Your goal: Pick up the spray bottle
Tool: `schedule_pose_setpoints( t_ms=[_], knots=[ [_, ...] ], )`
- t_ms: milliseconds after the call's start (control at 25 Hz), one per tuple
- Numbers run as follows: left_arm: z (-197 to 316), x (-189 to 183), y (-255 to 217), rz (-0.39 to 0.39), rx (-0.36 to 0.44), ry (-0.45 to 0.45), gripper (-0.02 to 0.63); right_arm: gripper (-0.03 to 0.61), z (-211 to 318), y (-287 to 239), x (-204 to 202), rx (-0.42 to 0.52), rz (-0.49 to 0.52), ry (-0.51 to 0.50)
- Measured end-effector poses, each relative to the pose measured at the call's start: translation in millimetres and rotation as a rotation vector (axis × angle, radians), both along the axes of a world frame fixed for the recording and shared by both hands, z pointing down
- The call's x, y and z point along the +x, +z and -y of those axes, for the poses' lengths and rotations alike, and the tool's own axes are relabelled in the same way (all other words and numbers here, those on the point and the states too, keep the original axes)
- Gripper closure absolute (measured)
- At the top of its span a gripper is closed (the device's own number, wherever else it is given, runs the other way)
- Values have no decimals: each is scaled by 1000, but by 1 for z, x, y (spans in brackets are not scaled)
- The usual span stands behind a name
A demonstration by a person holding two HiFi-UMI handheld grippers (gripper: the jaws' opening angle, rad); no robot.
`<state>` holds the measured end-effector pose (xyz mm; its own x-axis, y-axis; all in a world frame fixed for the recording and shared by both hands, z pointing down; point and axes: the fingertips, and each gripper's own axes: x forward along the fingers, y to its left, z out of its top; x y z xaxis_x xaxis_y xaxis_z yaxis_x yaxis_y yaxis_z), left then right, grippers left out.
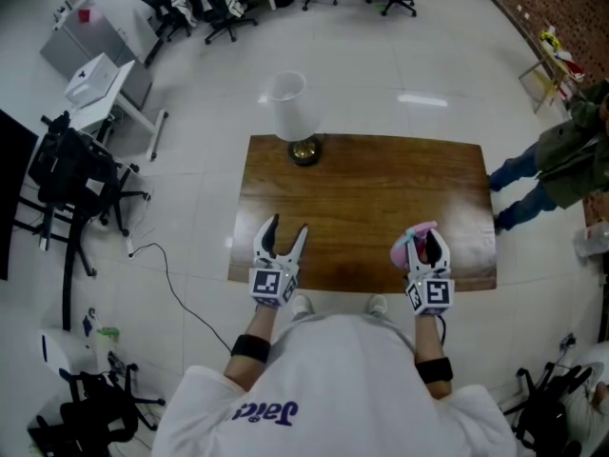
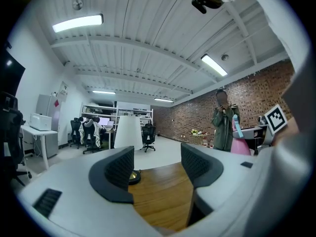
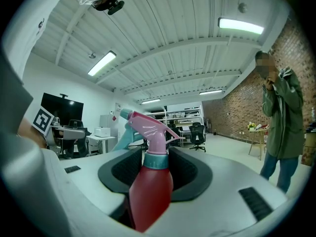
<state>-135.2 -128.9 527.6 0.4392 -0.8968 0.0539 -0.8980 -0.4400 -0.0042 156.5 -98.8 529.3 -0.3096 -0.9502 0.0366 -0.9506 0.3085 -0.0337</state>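
The right claw is seen closed on the spray bottle, whose red body is pinched upright between the dark jaw pads, with its teal collar and pink trigger head rising above them. In the head view the bottle is held over the near right part of the wooden counter; whether its base rests on the wood cannot be told. The left claw is held over the near left part of the counter, well apart from the bottle. Its jaws are spread wide, and nothing is gripped; only bare wood is seen between them in the left gripper view. A lamp with a white shade and a brass foot is placed at the far edge of the counter, left of centre. Beyond the counter's right end, a person in a green jacket is seen standing on the pale tiled floor. Black office chairs are gathered at the far side of the room.
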Motion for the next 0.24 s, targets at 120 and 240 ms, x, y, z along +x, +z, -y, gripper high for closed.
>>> schedule_pose_setpoints(
  t_ms=[120,240],
  knots=[
    [-2,1,-1,-3,-1,-5,334,407,0,-2,3,10,5,4],
    [-2,1,-1,-6,-10,-17,334,407,2,-2,6,25,21,17]
  ],
)
